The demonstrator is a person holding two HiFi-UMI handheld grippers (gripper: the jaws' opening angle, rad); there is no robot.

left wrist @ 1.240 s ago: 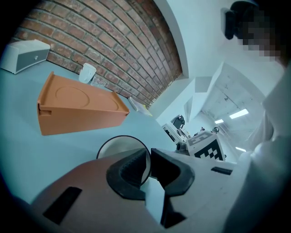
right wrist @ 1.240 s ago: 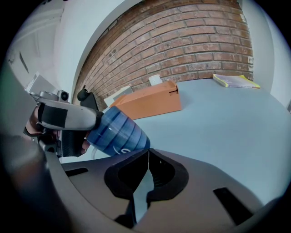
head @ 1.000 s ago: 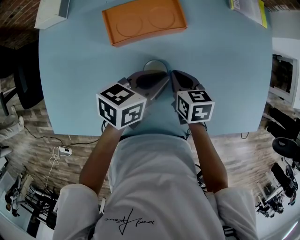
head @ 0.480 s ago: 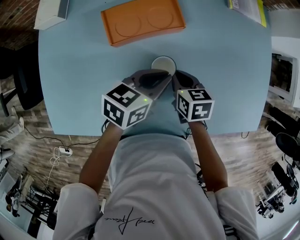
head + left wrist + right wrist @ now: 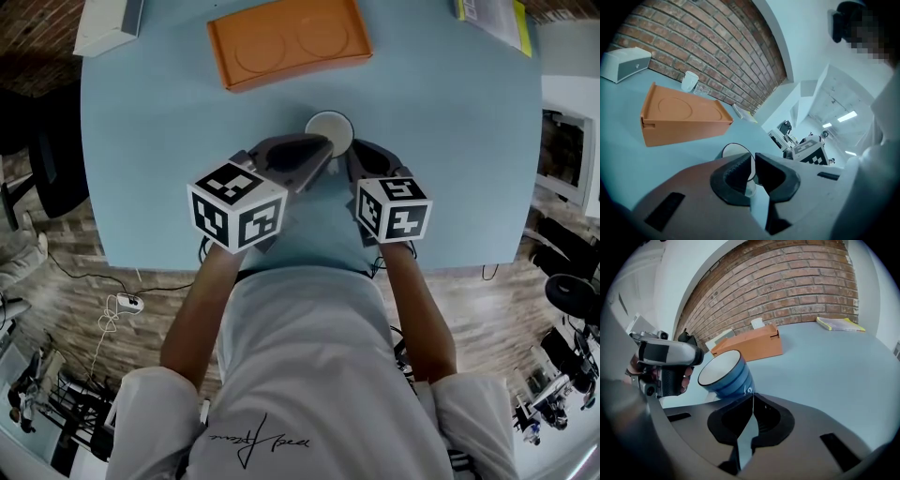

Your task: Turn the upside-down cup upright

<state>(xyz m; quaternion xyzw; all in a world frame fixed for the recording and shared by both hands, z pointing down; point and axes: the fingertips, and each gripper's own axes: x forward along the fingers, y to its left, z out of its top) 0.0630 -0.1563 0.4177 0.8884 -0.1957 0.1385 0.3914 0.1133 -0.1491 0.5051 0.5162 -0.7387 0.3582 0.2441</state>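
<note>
The cup is blue outside and white inside. It is tilted off the table, its white opening showing from the head view. In the left gripper view the cup's rim runs between the jaws of my left gripper, which is shut on the cup's wall. From the head view the left gripper reaches the cup from its near left. My right gripper is shut with nothing in it, its tips right at the cup's lower side. In the head view the right gripper sits just near-right of the cup.
An orange tray with two round recesses lies at the far side of the light blue table. A white box sits at the far left corner, a yellow book at the far right. A glass stands by the brick wall.
The cup has tipped over from showing its base to showing its white inside and has shifted slightly away. The left gripper rolled, and its marker cube swung left. The right gripper barely moved.
</note>
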